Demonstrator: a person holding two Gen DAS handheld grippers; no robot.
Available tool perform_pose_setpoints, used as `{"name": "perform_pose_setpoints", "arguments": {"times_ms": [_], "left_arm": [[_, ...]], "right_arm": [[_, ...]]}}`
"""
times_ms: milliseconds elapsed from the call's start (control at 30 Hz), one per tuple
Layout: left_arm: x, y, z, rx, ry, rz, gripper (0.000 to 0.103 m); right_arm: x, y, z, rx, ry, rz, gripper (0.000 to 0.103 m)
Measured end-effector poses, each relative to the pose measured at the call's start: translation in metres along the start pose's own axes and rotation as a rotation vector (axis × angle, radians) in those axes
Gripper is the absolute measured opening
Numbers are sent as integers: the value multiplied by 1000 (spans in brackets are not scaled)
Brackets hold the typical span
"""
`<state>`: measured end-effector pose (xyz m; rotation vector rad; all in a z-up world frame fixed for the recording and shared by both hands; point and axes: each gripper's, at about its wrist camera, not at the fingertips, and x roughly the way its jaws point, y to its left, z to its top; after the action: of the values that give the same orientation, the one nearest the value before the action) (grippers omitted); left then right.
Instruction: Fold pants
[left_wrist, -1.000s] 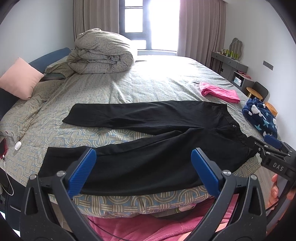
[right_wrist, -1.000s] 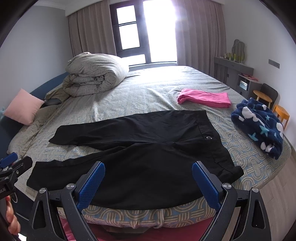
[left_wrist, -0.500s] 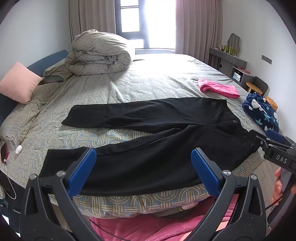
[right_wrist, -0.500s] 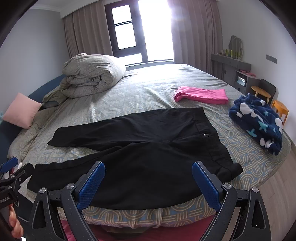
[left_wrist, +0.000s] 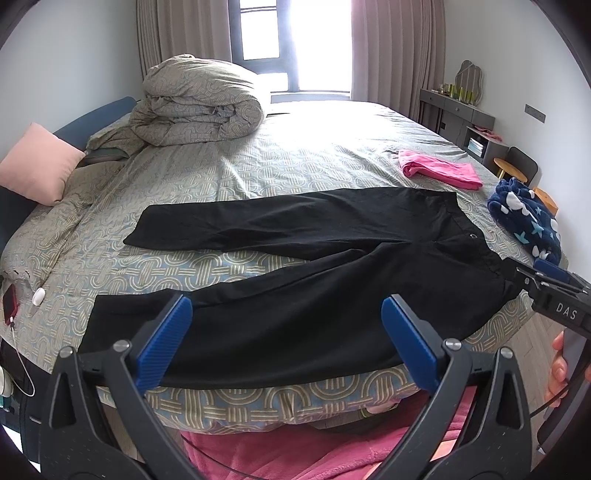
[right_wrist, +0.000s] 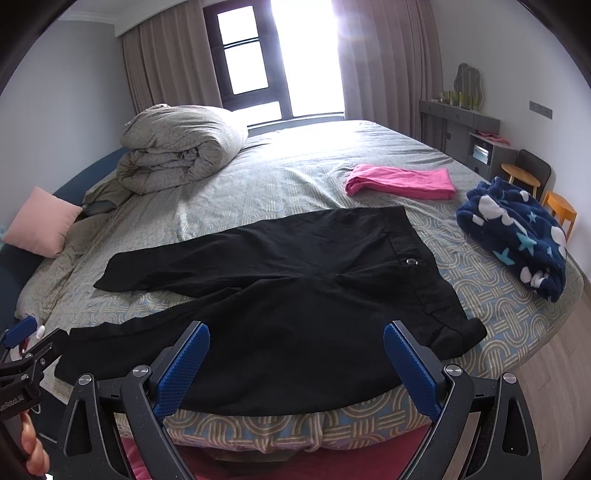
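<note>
My left claw (left_wrist: 282, 339) and right claw (right_wrist: 295, 365) both gape wide, empty, above the black pants (right_wrist: 295, 295) spread flat on the bed (right_wrist: 295, 162).

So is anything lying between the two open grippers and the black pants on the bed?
Nothing visible does. The black pants lie flat, directly ahead of the left gripper and right gripper; the pink garment and blue blanket sit clear of them.

Both fisheye views look from the near edge of the bed with the patterned grey-green sheet (left_wrist: 314, 155) toward the window. The left wrist view sits nearer the pink square cushion (left_wrist: 37, 168); the right nearer the navy star-print fleece (right_wrist: 517, 236). Both share the flat black pants (left_wrist: 295, 266).
</note>
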<state>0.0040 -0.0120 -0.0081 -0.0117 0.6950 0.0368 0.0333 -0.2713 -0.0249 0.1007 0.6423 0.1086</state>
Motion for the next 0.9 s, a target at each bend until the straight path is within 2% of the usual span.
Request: {"name": "perform_pose_setpoints", "arguments": {"times_ms": [200,367,633,767,900], "left_arm": [[4,4,0,-21,13,1,102],[6,4,0,6,41,25,102],[10,6,-1,-2,38,28,102],[15,8,-1,12,77,22,102],[22,36,-8,5,114,94,102]], "right_arm": [[6,-6,-2,35,36,6,97],[9,-7,-4,62,56,18,97],[17,-12,-10,91,113,9,97],[21,-17,-11,97,133,31,97],[40,-42,-14,139,194,33,97]]}}
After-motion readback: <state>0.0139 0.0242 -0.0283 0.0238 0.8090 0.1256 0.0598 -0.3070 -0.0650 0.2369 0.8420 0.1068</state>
